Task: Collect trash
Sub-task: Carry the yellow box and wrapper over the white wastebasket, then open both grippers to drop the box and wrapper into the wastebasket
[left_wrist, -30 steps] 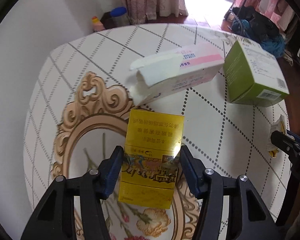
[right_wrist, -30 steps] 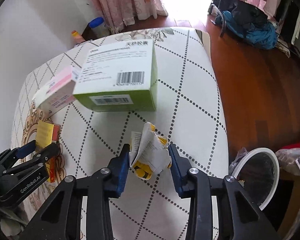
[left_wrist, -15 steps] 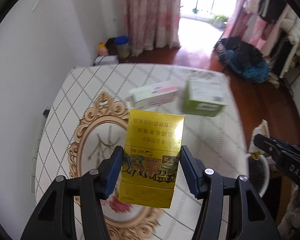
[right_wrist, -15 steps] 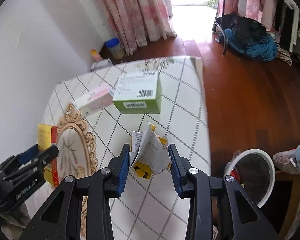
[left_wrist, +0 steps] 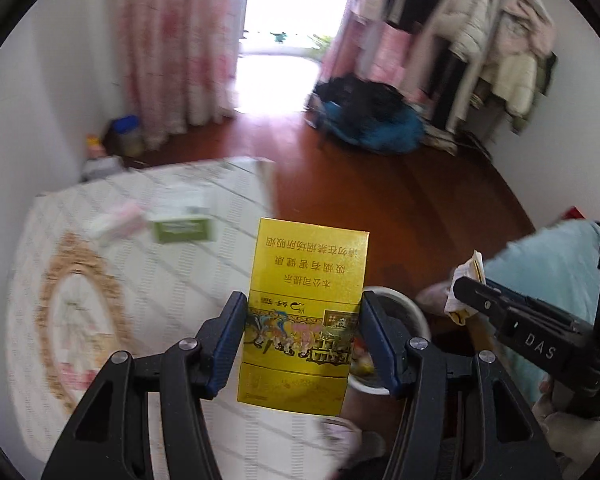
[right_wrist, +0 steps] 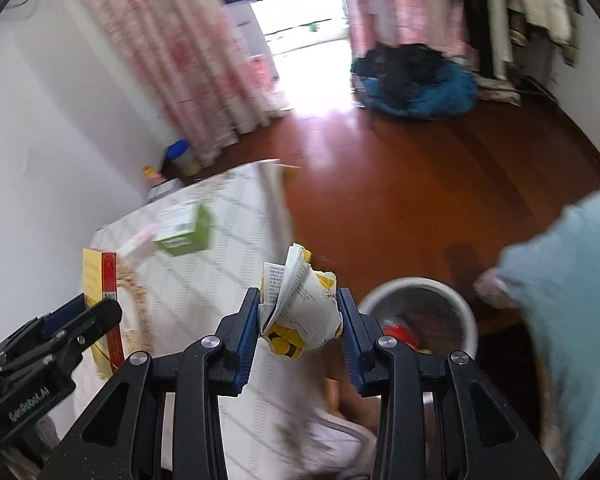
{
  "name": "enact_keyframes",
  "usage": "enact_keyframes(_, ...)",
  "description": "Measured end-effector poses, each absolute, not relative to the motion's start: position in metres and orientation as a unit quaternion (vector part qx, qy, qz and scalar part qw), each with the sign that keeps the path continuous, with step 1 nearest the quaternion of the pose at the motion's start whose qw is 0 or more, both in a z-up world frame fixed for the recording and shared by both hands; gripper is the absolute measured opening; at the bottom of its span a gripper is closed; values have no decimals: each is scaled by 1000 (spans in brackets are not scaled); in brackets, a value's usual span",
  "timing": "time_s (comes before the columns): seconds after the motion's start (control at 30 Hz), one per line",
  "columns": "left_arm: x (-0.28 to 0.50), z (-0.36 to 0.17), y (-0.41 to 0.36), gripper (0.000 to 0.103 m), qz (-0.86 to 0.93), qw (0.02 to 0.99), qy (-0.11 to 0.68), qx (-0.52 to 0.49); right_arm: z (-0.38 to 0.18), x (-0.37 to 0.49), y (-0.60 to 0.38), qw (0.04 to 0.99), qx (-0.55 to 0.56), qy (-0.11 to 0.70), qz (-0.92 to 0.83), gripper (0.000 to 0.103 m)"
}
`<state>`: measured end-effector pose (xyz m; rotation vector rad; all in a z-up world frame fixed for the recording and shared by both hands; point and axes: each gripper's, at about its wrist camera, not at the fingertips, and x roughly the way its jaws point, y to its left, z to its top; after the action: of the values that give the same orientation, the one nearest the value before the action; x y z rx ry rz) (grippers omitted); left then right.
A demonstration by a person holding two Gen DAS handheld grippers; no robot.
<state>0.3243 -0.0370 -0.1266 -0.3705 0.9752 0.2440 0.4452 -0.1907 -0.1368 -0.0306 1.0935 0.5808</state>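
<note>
My left gripper (left_wrist: 302,330) is shut on a yellow cigarette box (left_wrist: 306,308), held high off the table's right edge; the box (right_wrist: 94,276) and that gripper (right_wrist: 80,312) also show at the left of the right wrist view. My right gripper (right_wrist: 298,322) is shut on a crumpled white and yellow paper wrapper (right_wrist: 298,304), seen too at the right of the left wrist view as the wrapper (left_wrist: 466,280). A white round trash bin (right_wrist: 420,284) stands on the floor just right of the wrapper. In the left wrist view the bin (left_wrist: 404,304) peeks out behind the box.
A green box (left_wrist: 182,226) and a pink and white box (left_wrist: 118,220) lie on the white patterned table (left_wrist: 100,320). A light blue cloth (right_wrist: 572,280) hangs at the right. A dark blue heap of clothes (right_wrist: 416,80) lies on the wooden floor.
Both grippers rose and swung right, from over the table towards its right edge and the bin, each keeping its load. The table and its boxes now look smaller and farther left.
</note>
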Motion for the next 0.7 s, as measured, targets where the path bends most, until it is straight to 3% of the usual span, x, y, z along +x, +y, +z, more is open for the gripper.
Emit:
enact_keyframes(0.4, 447, -278, -108, 54, 24, 756, 599, -263, -277, 506, -318, 773, -5, 615, 154, 39)
enact_keyframes(0.7, 487, -334, -132, 55, 6, 714, 653, -251, -352, 528, -331, 743, -12, 655, 136, 39)
